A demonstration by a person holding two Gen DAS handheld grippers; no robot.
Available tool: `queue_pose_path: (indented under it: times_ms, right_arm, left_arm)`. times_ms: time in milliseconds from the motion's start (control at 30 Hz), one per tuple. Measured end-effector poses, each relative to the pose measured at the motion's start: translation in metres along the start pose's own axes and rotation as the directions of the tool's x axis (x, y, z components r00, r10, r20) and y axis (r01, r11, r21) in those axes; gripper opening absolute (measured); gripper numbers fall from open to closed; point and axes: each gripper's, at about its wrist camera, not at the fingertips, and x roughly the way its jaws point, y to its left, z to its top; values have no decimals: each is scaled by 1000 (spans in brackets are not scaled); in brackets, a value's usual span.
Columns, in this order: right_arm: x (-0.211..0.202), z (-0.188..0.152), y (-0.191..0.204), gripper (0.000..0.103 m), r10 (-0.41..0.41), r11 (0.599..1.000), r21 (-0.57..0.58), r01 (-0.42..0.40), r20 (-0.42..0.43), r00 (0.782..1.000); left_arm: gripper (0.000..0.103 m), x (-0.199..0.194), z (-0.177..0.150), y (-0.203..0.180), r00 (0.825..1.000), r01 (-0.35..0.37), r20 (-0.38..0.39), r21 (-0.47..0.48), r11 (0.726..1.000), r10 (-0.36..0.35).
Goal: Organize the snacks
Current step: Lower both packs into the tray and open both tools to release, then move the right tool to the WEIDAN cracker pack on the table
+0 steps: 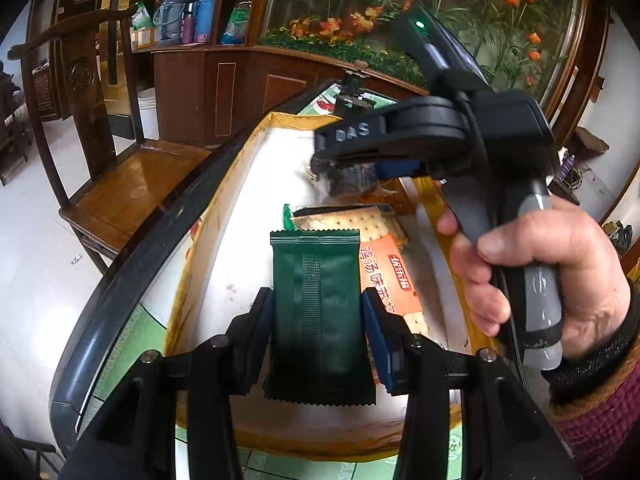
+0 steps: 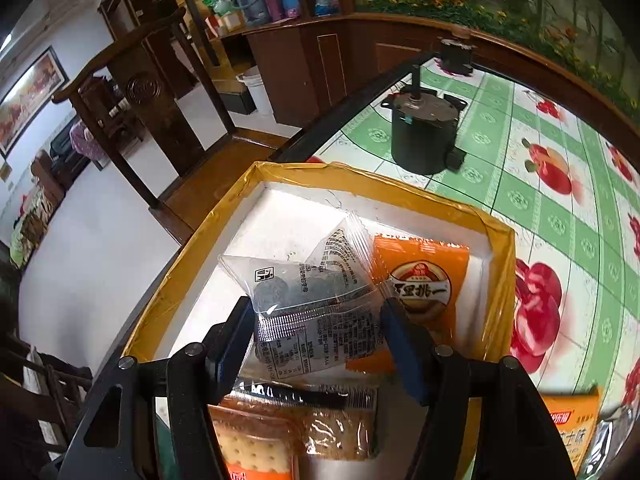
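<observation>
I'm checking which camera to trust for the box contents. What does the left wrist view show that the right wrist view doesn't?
Only the left wrist view shows the dark green packet gripped by the left gripper, and the person's hand holding the right gripper.

Only the right wrist view shows the orange packet lying in the box, the black cylinder on the tablecloth, and the clear packet plainly, held between that gripper's fingers.

Both show the yellow-rimmed box and the cracker packet inside it.
</observation>
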Motion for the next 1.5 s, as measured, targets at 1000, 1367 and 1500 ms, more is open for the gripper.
queue_pose_path:
  times_ms: [1000, 1367, 1500]
  right_arm:
    - [-77, -18, -6, 75, 38, 999, 30, -43, 161, 986]
    - [-157, -94, -118, 75, 65, 972, 198, -126, 288, 955]
    - [-185, -124, -177, 75, 6, 949, 296, -111, 334, 943]
  left_arm:
    - [71, -29, 0, -17, 996, 68, 57, 5, 998, -68]
    - [73, -37, 7, -24, 989, 98, 110, 0, 995, -98]
    - [73, -39, 9, -34, 987, 111, 114, 12, 994, -111]
